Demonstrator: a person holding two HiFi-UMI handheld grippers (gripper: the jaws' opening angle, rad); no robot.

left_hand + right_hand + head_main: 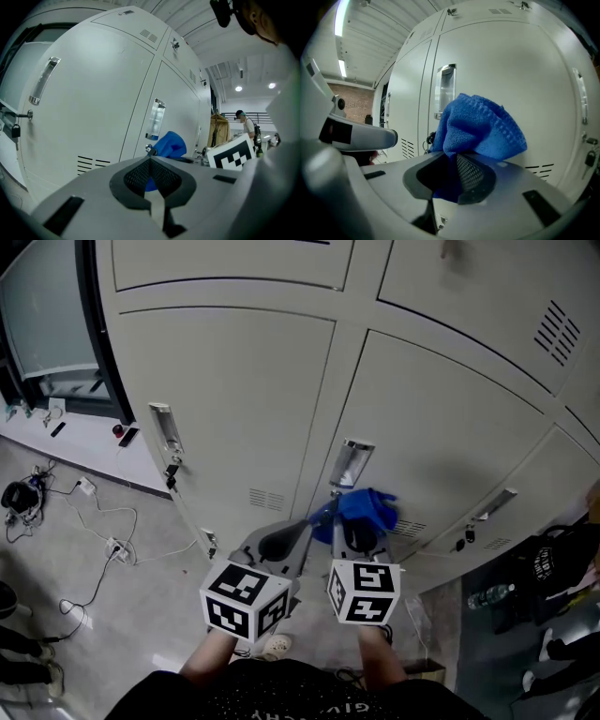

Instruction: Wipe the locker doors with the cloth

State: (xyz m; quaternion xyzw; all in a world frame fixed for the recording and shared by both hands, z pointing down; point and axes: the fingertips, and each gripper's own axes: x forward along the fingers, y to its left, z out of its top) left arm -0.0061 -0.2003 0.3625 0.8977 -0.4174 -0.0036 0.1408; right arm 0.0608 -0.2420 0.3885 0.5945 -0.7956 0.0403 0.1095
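Now, the right gripper (454, 165) has its jaws clamped on the blue cloth (478, 127), which bunches up above and past the tips toward the locker door (511, 70). From the head view the cloth (367, 506) sits at that gripper's front end, close against the door (441, 427), just below and right of the handle (352, 465); whether it touches the door, I cannot tell. Over to the left gripper (150, 161): jaws pressed together, pads meeting, nothing between them. Its tip points in just left of the cloth (169, 144). Further left stands a second door (89, 93) with vent slots (91, 165) low down and a padlock (16, 130) hanging at its far edge. Every locker in view is closed, so the insides are hidden.
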